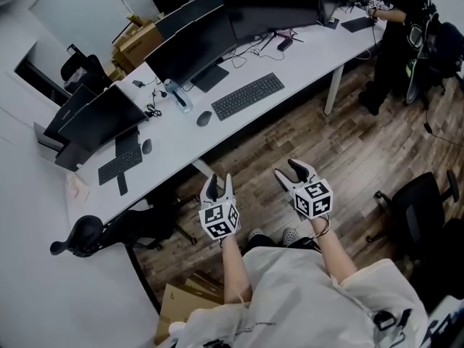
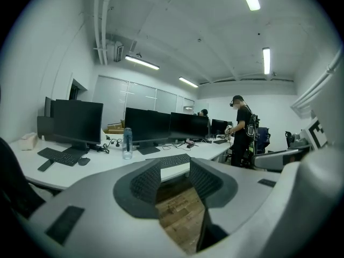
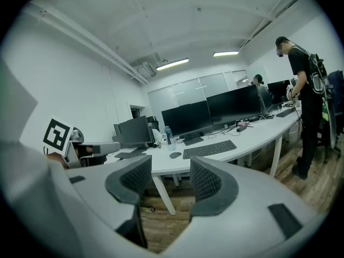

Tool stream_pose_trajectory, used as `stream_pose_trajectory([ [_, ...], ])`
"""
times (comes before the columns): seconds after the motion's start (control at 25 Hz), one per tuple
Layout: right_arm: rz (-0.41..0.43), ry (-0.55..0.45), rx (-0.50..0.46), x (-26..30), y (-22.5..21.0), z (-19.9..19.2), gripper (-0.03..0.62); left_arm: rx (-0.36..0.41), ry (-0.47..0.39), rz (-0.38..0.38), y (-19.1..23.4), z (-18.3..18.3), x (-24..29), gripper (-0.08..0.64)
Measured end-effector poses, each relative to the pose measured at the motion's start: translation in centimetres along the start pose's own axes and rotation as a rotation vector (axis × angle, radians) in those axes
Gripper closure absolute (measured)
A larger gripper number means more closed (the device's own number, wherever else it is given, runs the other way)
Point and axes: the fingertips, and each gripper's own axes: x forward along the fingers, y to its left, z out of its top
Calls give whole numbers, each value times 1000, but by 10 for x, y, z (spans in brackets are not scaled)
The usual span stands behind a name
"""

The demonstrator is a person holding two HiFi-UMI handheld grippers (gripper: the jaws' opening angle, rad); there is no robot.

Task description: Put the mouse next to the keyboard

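- Near the desk (image 1: 304,56) front edge: mouse (image 1: 204,118) sits just beside keyboard (image 1: 247,96).
- Left gripper (image 1: 219,185), right gripper (image 1: 290,171): jaws apart, empty, short of desk.
- Best step closer, grip mouse by its sides.

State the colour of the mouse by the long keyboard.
The mouse is dark grey; head view shows it best.

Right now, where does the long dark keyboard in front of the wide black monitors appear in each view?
Head view: long dark keyboard, upper centre.
Left gripper view: keyboard at centre, partly covered from below.
Right gripper view: keyboard just right of centre.
Shared landmark: the clear plastic water bottle, standing left of it in all three.
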Motion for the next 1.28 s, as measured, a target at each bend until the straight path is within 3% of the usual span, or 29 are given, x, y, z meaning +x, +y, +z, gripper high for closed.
stream_pose_trajectory([
  [0.32,6,34,23,17,-19,-10,351,-9,39,11,3,-12,27,385],
  [0.6,-9,42,28,63,-42,-5,353,-14,39,14,31,-4,87,376],
  [0.92,-4,54,-15,161,-55,32,356,-33,56,4,84,20,198,362],
  [1.28,-8,62,5,288,-65,75,356,-7,103,-9,161,50,300,354],
])
